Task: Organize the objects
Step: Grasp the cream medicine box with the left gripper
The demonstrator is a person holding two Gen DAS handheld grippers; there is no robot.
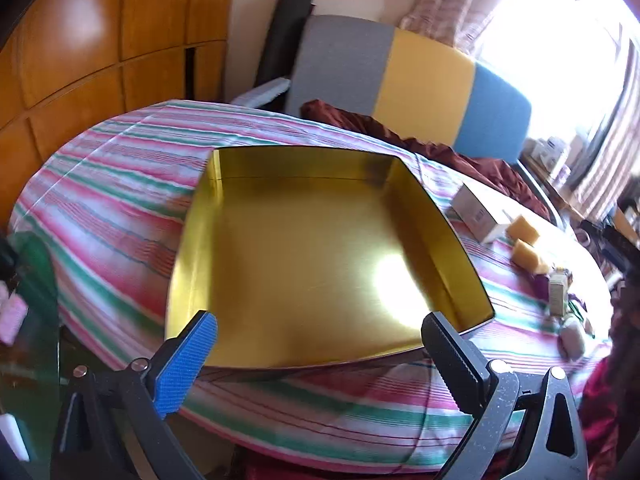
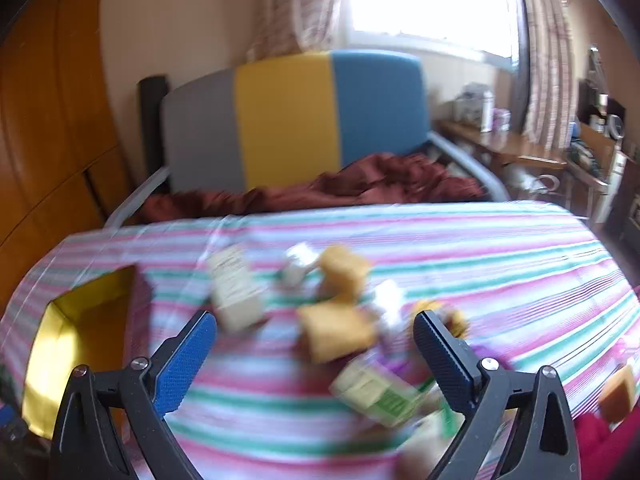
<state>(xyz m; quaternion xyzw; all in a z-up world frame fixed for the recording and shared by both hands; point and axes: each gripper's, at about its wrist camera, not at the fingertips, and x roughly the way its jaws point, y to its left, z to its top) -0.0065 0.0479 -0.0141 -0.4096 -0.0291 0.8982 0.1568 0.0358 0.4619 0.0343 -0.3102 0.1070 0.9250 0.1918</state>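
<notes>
Gold tin (image 1: 304,264) below spread left hand-held gripper (image 1: 320,336), right hand-held gripper (image 2: 316,332) spread over blurred sponges (image 2: 336,332)

A bright window (image 2: 424,0) with striped curtains (image 2: 544,60) floods the room. Wooden wardrobe panels (image 1: 100,32) stand left of a grey-yellow-blue headboard (image 2: 292,120).

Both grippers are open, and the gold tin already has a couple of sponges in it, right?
Not quite. Both the left gripper and right gripper are open, but the gold tin is empty in the left wrist view; the sponges lie on the striped cloth.

Blk fingers (image 1: 452,364) — one blue pad (image 1: 186,364)
</notes>
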